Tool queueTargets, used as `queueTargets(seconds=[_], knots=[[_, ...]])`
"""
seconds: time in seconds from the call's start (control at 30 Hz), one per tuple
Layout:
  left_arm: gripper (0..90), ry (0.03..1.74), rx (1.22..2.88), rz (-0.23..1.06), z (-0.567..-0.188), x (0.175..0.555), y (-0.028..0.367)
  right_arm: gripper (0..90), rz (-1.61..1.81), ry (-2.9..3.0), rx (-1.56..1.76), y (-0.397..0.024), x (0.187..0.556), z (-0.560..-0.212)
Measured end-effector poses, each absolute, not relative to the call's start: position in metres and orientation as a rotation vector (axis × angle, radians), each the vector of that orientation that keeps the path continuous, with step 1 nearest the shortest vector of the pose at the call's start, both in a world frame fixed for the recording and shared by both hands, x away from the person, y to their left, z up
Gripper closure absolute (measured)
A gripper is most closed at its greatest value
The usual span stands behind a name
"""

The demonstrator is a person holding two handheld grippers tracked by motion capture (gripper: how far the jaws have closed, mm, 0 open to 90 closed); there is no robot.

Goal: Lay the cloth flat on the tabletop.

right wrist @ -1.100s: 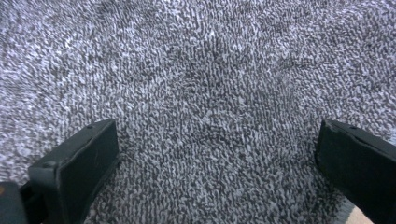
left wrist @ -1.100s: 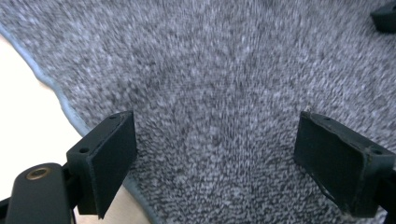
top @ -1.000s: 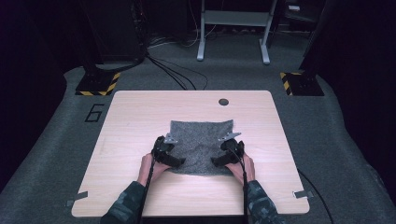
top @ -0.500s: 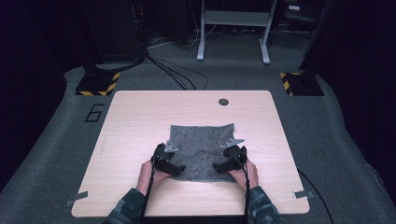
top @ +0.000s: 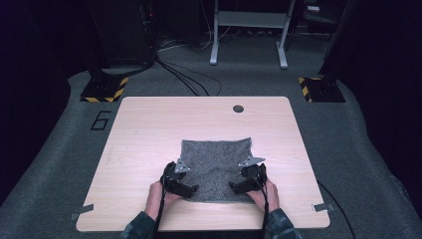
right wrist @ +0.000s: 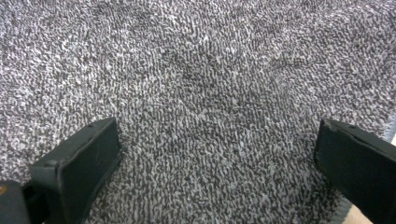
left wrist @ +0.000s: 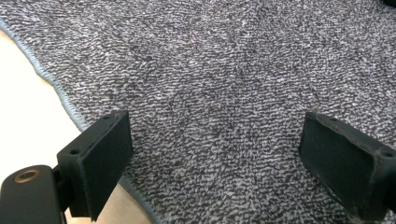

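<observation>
A grey knitted cloth (top: 215, 164) lies flat on the wooden table (top: 149, 124), near its front middle. My left gripper (top: 185, 188) hovers over the cloth's near left corner, jaws wide apart with only fabric (left wrist: 219, 93) beneath them and the stitched hem (left wrist: 56, 88) running at the left. Over the near right corner, my right gripper (top: 238, 187) is open too, looking down on the cloth (right wrist: 210, 84), with a bit of hem (right wrist: 390, 130) at the far right. Neither pair of pads pinches the cloth.
A round cable hole (top: 238, 108) sits in the table's far edge. Beyond the table stand a metal frame (top: 249, 30), black-and-yellow floor blocks (top: 104, 88) and cables on grey carpet. Tape strips mark the table's near corners (top: 321, 206).
Both hands have drawn back toward the table's near edge, and the cloth's near edge has come with them; the cloth now lies closer to the front and flatter.
</observation>
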State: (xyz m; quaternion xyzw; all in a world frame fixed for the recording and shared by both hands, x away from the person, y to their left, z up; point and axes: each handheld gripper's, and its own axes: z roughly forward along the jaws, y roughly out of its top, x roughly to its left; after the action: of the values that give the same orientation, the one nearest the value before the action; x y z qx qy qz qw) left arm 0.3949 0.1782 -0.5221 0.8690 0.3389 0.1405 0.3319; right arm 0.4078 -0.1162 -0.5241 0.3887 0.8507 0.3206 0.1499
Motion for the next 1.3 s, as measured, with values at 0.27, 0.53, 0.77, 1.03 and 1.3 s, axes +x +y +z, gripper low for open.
queueTargets(seconds=[0.27,0.53,0.77,1.03,1.3], knots=[[9.9,0.883,2.268,0.362,-0.523,0.375,0.174,0.1,0.931,2.447,1.112,-0.121,0.396,-0.525],[8.3,0.898,2.194,0.391,-0.503,0.374,0.189,0.0,0.942,2.449,1.119,-0.123,0.396,-0.521],[5.9,0.987,2.121,0.433,-0.483,0.399,0.225,0.0,1.028,2.412,1.079,-0.119,0.390,-0.494],[5.1,1.053,2.083,0.406,-0.484,0.438,0.245,0.0,1.113,2.462,1.008,-0.086,0.390,-0.488],[5.9,1.087,2.048,0.376,-0.485,0.465,0.250,0.0,1.151,2.488,0.985,-0.063,0.387,-0.488]])
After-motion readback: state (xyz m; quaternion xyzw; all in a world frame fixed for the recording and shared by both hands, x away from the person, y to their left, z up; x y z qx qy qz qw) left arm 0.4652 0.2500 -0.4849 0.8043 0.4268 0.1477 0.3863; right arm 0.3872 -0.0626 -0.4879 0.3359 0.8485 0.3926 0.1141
